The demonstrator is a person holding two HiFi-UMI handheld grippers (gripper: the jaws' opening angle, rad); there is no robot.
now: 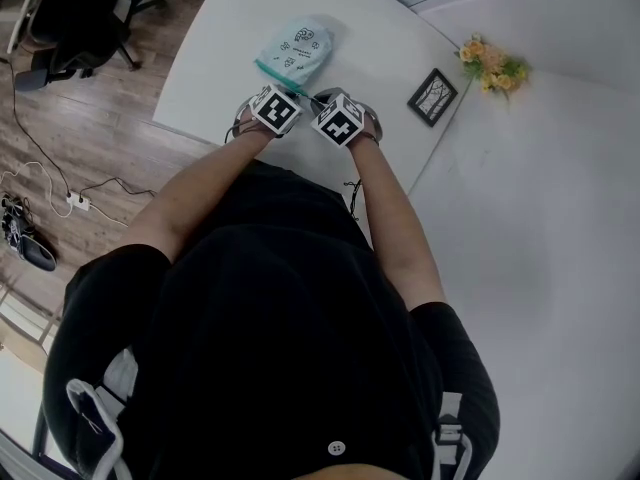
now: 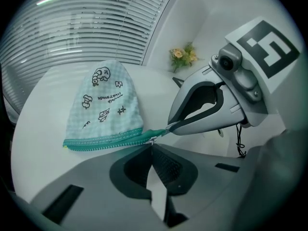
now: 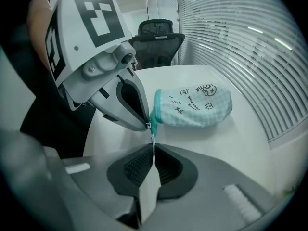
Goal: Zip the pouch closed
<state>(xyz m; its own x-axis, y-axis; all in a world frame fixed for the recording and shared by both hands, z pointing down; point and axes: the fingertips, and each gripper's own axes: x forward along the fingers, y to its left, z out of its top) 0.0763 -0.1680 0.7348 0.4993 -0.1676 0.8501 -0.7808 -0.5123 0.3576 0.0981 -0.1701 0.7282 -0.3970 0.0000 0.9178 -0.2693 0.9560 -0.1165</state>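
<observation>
Pouch (image 1: pixel 295 50) flat on white table (image 1: pixel 225 38), left gripper (image 2: pixel 153 146) and right gripper (image 3: pixel 153 144) both clamped shut on its teal zipper (image 2: pixel 110 139) end; picture frame (image 1: pixel 432 96), flowers (image 1: pixel 492 65) well apart, rightward.

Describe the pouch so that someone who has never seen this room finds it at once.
Start at the big white table. On it, just ahead of the person's hands, lies the pouch, a soft, rounded bag of pale green checked cloth. Its neighbours, a dark picture frame and a bunch of flowers, sit off to the right. Only the pouch has small black cartoon drawings and a teal zip along one edge.
</observation>
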